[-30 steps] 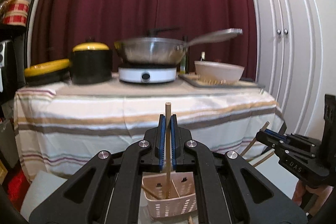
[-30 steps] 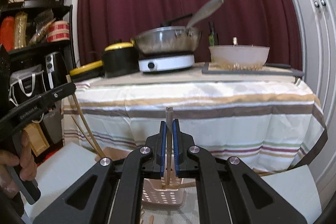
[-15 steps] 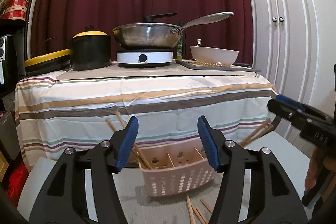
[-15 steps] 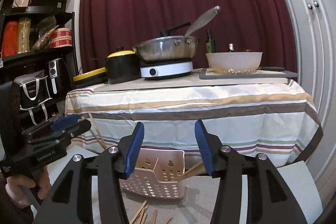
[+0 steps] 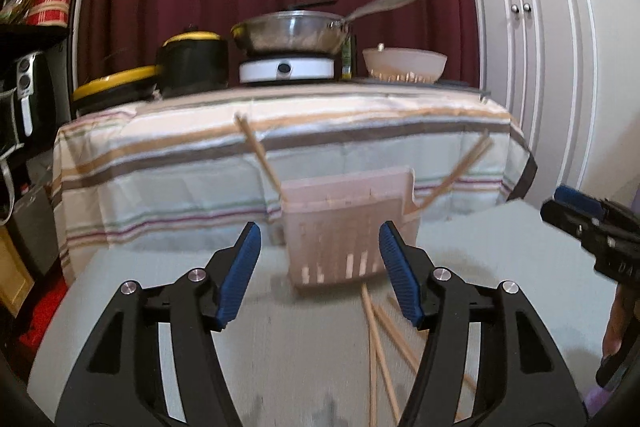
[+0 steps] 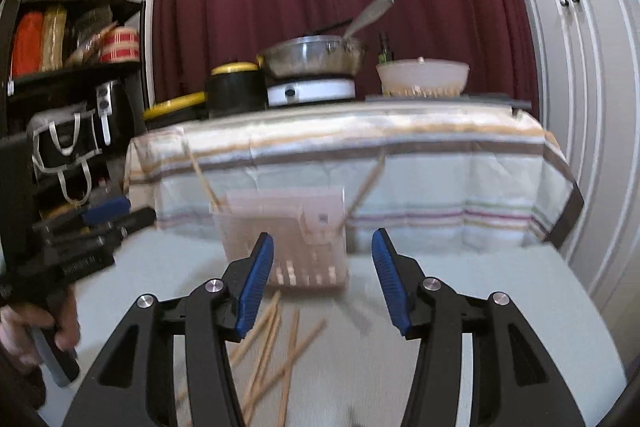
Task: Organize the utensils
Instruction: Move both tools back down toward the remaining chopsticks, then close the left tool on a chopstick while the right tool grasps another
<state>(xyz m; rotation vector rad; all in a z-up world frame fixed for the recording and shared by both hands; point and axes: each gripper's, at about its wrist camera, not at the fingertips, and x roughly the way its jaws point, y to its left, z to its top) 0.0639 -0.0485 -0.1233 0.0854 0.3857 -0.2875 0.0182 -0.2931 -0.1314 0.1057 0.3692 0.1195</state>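
A pale pink perforated basket (image 5: pixel 348 227) (image 6: pixel 280 227) stands on the grey tabletop (image 5: pixel 160 307). Two wooden chopsticks lean out of it, one to the left (image 5: pixel 258 151) (image 6: pixel 200 175) and one to the right (image 5: pixel 460 171) (image 6: pixel 366 187). Several loose chopsticks (image 5: pixel 376 339) (image 6: pixel 272 343) lie on the table in front of the basket. My left gripper (image 5: pixel 318 239) hangs open just short of the basket, with nothing held. My right gripper (image 6: pixel 322 243) is open too, and nothing is held in it. Each gripper also shows at the edge of the other's view.
Behind the basket stands a table with a striped cloth (image 5: pixel 280 147). It carries a steel pan (image 5: pixel 288 35) on a hot plate, a black pot (image 5: pixel 192 63) and a white bowl (image 5: pixel 404 65). A dark shelf (image 6: pixel 72 87) is at the left, white cupboard doors (image 5: pixel 540 67) at the right.
A second ago each gripper was shut on an upright chopstick over the basket. Both have opened, the chopsticks now lean in the basket, and both grippers have drawn back and lower.
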